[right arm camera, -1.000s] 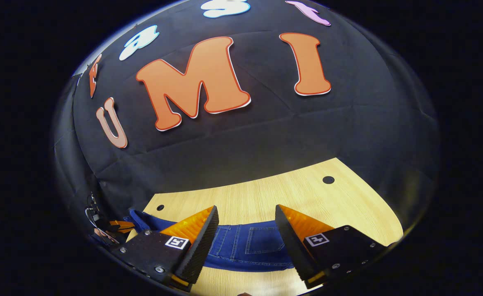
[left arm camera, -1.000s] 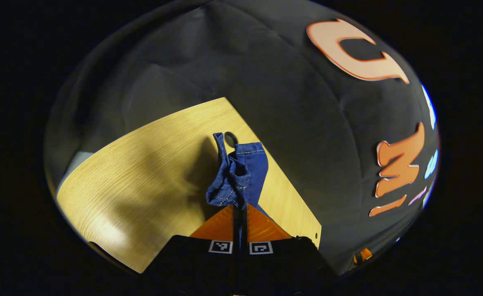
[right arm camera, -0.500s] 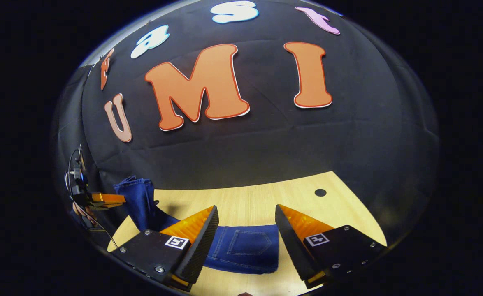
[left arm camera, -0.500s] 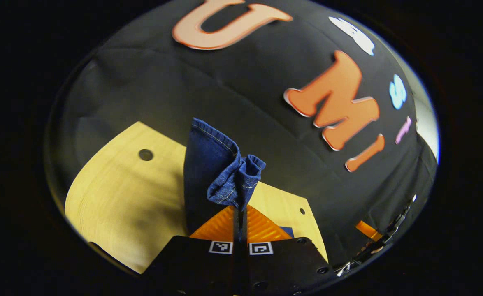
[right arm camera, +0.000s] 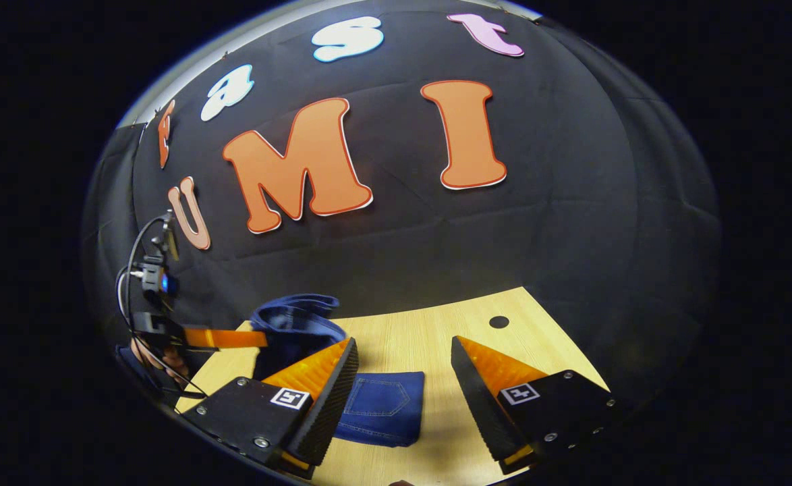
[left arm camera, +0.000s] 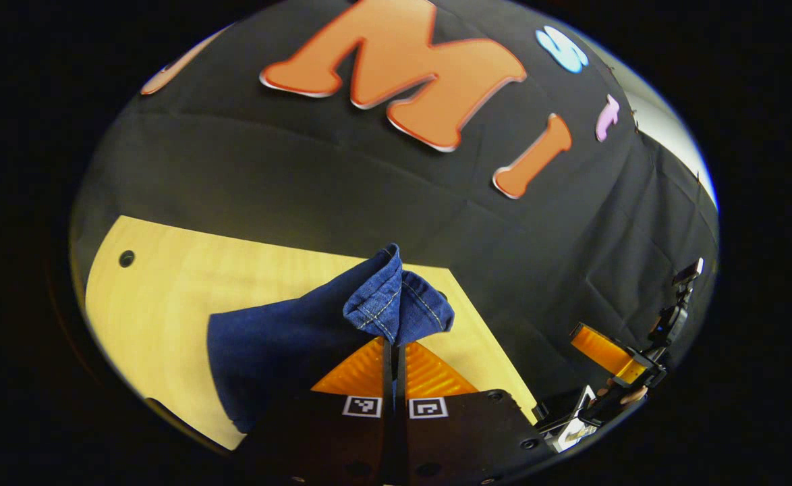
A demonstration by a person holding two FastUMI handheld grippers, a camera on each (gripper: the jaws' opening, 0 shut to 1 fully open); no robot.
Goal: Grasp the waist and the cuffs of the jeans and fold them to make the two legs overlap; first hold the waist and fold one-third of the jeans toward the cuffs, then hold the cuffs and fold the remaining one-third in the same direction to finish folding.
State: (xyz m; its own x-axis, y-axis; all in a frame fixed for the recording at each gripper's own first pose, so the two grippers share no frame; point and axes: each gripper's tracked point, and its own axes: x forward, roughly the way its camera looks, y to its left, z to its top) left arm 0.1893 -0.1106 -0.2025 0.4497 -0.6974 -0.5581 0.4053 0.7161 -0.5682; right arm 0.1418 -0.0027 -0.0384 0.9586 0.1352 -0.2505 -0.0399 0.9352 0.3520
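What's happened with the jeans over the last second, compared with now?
The left gripper, clamped on the bunched cuffs of the blue denim jeans, has carried them up and over toward the flat, pocketed part, so less denim lies spread on the light wooden table. The right gripper stays open above the jeans, holding nothing.
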